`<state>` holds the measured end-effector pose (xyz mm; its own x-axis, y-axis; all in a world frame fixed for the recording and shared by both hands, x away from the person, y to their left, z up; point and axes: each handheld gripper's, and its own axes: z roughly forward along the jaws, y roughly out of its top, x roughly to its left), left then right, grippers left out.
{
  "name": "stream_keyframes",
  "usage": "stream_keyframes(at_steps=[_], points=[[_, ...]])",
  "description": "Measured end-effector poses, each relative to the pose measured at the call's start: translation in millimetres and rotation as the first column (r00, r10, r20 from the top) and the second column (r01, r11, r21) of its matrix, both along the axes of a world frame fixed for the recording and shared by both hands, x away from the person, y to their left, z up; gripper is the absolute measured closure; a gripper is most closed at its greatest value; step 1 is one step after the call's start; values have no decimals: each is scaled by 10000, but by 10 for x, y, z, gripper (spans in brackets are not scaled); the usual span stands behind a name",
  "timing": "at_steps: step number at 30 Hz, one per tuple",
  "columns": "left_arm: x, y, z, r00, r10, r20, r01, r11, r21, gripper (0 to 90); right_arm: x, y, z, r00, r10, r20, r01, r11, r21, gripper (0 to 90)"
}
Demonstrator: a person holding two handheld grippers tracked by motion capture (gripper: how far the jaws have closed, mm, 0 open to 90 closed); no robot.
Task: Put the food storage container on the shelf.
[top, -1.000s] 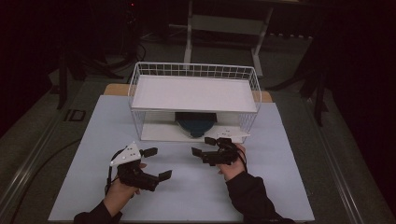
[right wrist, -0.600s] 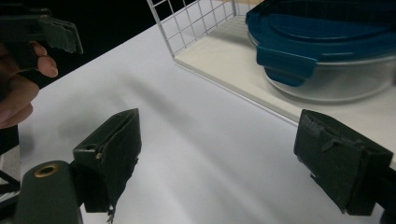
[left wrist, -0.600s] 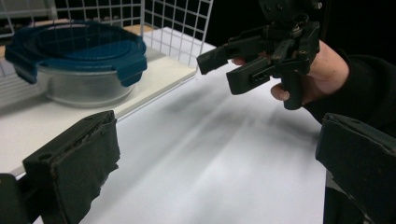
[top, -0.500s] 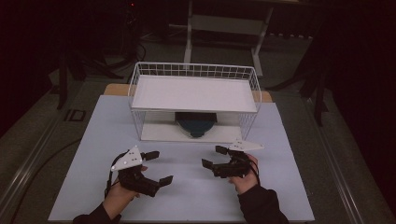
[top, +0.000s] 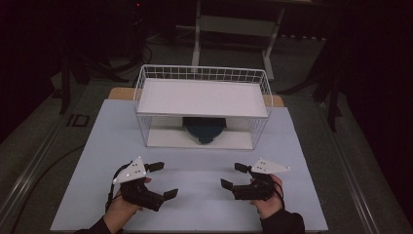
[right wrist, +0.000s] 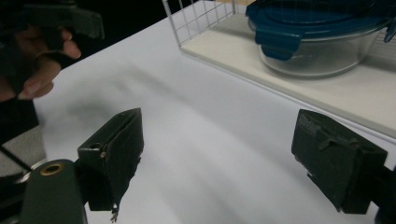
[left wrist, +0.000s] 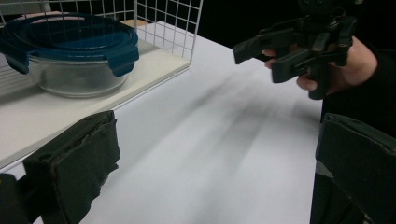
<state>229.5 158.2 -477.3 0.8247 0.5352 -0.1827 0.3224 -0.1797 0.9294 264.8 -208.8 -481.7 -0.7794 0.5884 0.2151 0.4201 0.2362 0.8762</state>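
A clear glass container (left wrist: 77, 70) with a dark blue lid (left wrist: 70, 39) sits in a white wire rack (top: 202, 80) on what looks a pale lilac-white table (top: 204, 195).

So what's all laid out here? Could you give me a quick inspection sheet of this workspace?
Surface: white table top, bare in front of the rack.
Job's things: glass container with blue clip lid on the lower shelf of a white wire rack; upper shelf bare.
Clutter: nothing seen.
Grippers: left claw and right claw both open, hand-held, near the table's front edge, apart from the container.
Cables: one on the floor at the left.
Surroundings: dark room, a metal stand behind the table.
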Motion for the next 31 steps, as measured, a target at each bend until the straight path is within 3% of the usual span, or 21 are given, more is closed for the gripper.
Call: stream_keyframes(at_steps=[5, 10, 19, 31], points=[[-27, 5, -16, 10000, -73, -13, 73, 9999, 79, 0, -93, -78, -15, 9998, -47, 179, 48, 9999, -92, 163], [-44, -3, -20, 9998, -211, 59, 210, 9997, 120, 0, -147, -213, -65, 9999, -51, 141, 49, 9999, 161, 166], [-28, -14, -54, 9996, -271, 9, 271, 9996, 111, 0, -152, -377, -200, 9991, -416, 129, 420, 9985, -362, 169], [-15, -25, -77, 9994, -333, 0, 333, 9994, 31, 0, -120, -355, -271, 9991, -366, -228, 356, 9984, -431, 169]])
